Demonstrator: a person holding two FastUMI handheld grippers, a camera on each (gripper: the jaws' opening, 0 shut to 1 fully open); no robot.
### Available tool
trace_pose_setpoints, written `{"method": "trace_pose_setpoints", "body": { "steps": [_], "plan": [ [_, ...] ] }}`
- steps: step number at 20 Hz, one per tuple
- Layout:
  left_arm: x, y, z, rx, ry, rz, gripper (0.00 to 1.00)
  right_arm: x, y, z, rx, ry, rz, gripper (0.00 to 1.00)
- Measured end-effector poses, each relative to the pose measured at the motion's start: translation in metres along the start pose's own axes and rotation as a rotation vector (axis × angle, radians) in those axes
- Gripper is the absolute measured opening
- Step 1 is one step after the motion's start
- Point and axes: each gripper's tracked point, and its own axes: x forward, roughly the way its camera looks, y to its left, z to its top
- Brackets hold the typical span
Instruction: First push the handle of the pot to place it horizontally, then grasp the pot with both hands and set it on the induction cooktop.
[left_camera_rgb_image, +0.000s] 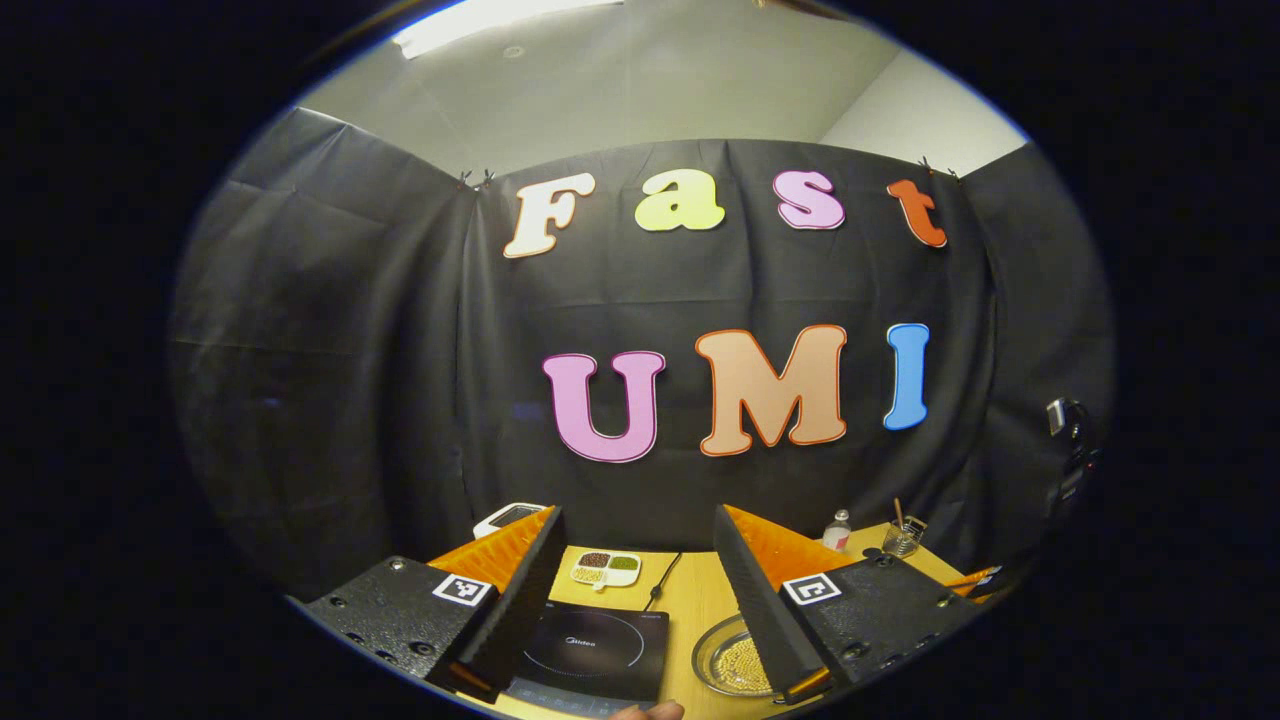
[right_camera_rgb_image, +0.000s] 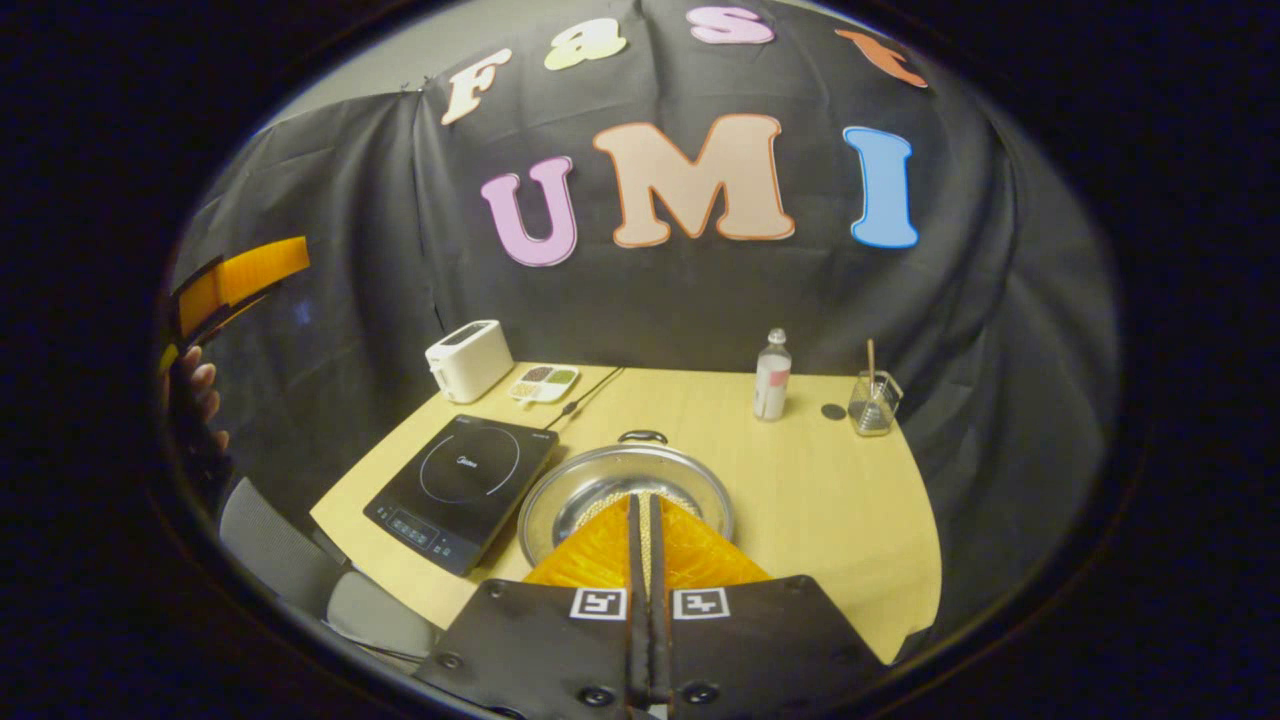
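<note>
A shallow metal pot (right_camera_rgb_image: 600, 492) stands on the wooden table (right_camera_rgb_image: 830, 520), just right of the black induction cooktop (right_camera_rgb_image: 465, 490). One dark loop handle (right_camera_rgb_image: 642, 436) shows on its far rim. My right gripper (right_camera_rgb_image: 643, 497) is shut with nothing between its fingers and hangs over the pot's near side. My left gripper (left_camera_rgb_image: 637, 512) is open wide, held high and level, facing the booth wall. Below it lie the cooktop (left_camera_rgb_image: 595, 655) and the pot (left_camera_rgb_image: 725, 662), which holds small yellowish grains. In the right gripper view the left gripper (right_camera_rgb_image: 240, 280) sits far left with a hand (right_camera_rgb_image: 200, 385) on it.
At the table's back stand a white toaster (right_camera_rgb_image: 468, 358), a divided dish (right_camera_rgb_image: 545, 381) of grains, a small bottle (right_camera_rgb_image: 772, 377) and a glass cup (right_camera_rgb_image: 873, 405) with a stick in it. A cable (right_camera_rgb_image: 585, 395) runs from the cooktop. A grey chair (right_camera_rgb_image: 280, 560) stands at the left front.
</note>
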Motion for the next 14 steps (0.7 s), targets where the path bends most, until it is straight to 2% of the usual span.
{"method": "trace_pose_setpoints", "body": {
  "steps": [4, 5, 9, 10, 14],
  "plan": [
    [0.028, 0.02, -0.025, -0.018, 0.027, -0.056, 0.88, 0.021, 0.025, -0.038, 0.024, 0.116, -0.038, 0.0],
    [0.034, 0.026, -0.033, -0.024, 0.038, -0.068, 0.9, 0.025, 0.032, -0.052, 0.022, 0.148, -0.047, 0.03],
    [0.053, 0.043, -0.066, -0.045, 0.075, -0.118, 0.88, 0.04, 0.057, -0.085, 0.041, 0.246, -0.083, 0.03],
    [0.057, 0.048, -0.075, -0.049, 0.092, -0.128, 0.92, 0.044, 0.062, -0.094, 0.048, 0.269, -0.093, 0.0],
    [0.067, 0.063, -0.087, -0.079, 0.11, -0.158, 0.93, 0.053, 0.072, -0.126, 0.071, 0.352, -0.125, 0.03]
  ]
}}
